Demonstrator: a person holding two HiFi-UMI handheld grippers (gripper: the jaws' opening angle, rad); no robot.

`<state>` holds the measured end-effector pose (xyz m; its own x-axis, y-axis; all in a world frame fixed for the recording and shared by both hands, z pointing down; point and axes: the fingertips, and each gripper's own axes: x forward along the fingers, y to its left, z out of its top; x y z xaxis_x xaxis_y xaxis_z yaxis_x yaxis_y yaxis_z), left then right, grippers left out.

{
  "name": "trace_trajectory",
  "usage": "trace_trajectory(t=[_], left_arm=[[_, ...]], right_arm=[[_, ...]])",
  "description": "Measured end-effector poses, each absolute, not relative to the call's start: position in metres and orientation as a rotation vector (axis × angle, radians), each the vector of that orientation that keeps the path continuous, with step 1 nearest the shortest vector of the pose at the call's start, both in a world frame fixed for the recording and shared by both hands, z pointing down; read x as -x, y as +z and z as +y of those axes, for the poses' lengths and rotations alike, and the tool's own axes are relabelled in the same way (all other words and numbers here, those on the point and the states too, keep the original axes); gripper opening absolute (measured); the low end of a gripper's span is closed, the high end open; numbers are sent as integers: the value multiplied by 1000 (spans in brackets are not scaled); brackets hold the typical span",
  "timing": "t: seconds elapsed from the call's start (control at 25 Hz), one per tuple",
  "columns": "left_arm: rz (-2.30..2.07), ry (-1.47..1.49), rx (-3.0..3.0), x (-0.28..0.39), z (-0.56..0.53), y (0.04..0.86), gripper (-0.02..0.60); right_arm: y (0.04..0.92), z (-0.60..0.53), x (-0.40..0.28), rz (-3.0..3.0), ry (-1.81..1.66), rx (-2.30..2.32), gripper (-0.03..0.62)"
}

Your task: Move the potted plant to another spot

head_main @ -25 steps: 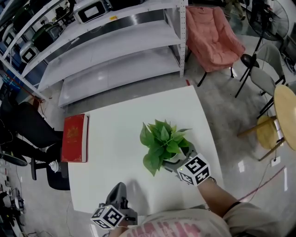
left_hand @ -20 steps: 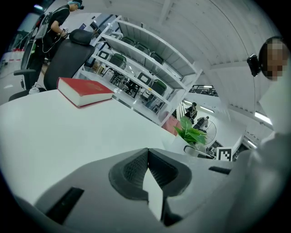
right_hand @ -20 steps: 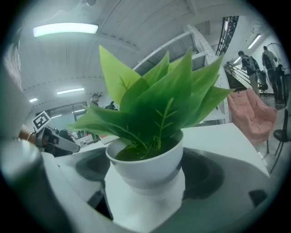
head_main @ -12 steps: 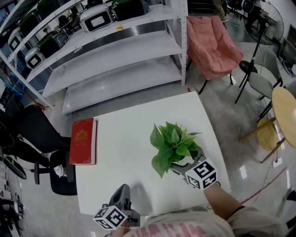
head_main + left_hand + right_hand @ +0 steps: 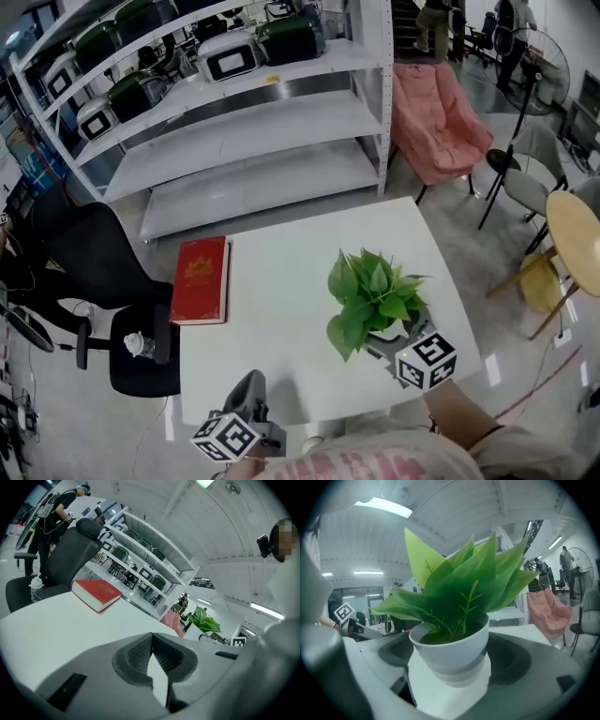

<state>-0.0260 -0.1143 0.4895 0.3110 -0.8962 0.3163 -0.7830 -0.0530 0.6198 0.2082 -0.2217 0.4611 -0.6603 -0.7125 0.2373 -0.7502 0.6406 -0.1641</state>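
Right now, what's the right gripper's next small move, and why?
Probably carry the potted plant a little left, toward the bare middle of the white table. The right gripper has its jaws against both sides of the white pot, in the table's front right part; the red book lies well clear at the left.

place: likely lab or workshop | metal shelving [image 5: 253, 122] holding equipment cases [image 5: 230, 58] | office chair [image 5: 94, 272]

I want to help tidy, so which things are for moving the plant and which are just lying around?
For the job: potted plant; right gripper, shut on its pot; white table.
Just lying about: red book; left gripper, shut and empty; black chair; pink chair; shelves.
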Motion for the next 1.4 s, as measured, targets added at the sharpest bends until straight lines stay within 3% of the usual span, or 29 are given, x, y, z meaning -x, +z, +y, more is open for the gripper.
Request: trace_trajectory(t=[0.88, 1.4], left_arm=[[-1470, -329, -2016, 182, -48, 446, 2], [-1496, -354, -1978, 217, -44, 461, 2]], right_arm=[[394, -123, -33, -2792, 186, -1242, 505], [393, -119, 25, -2818, 193, -1132, 505]])
